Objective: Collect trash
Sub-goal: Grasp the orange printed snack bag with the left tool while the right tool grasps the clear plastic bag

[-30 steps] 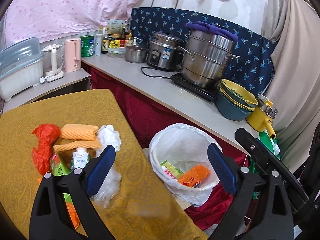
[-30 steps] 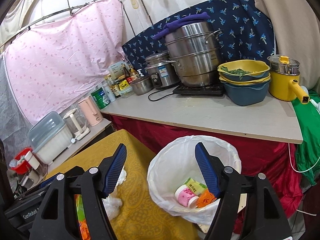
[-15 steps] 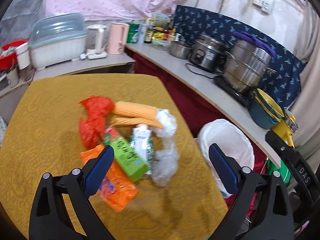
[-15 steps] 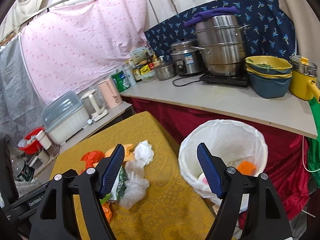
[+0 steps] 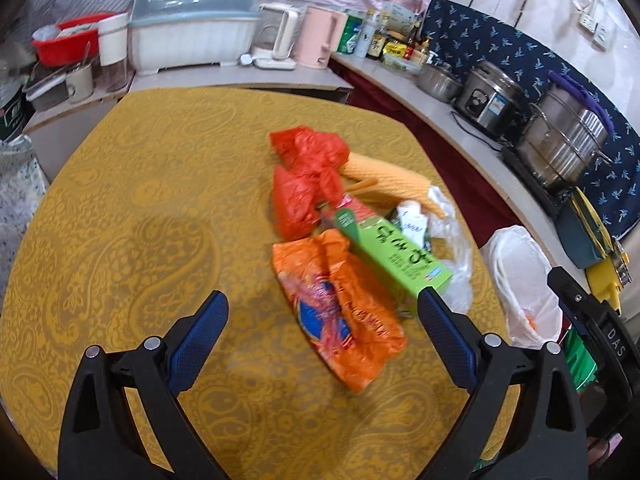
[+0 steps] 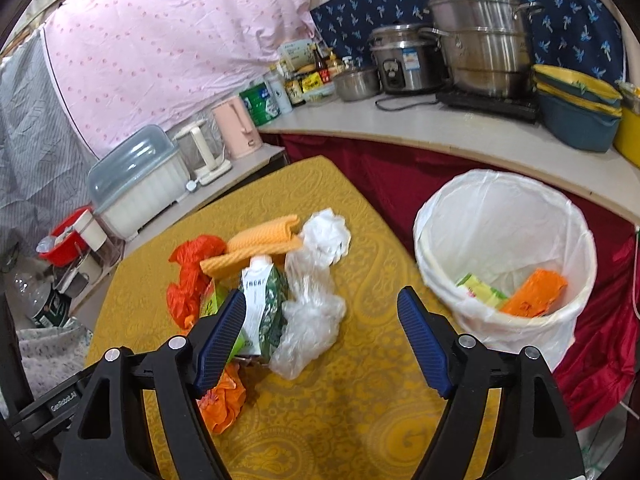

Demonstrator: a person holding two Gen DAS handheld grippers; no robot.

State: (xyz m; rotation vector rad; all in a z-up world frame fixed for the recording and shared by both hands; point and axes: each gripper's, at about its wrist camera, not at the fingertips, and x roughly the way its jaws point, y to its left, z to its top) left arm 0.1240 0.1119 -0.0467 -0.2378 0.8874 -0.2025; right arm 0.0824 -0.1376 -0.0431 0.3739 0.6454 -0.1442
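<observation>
Trash pile (image 5: 352, 240) on table; bin's (image 6: 505, 248) contents visible only rightward

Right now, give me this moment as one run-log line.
left gripper: open, empty | right gripper: open, empty | trash pile: on yellow table | bin: holds some wrappers

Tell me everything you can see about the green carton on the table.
The green carton is a long rectangular box, apparently printed cardboard, with dark lettering and a reddish end flap. It lies on its side in the trash pile on the yellow tablecloth, overlapping the orange wrapper, with a small white-green carton just behind it. Neither gripper holds it.
</observation>
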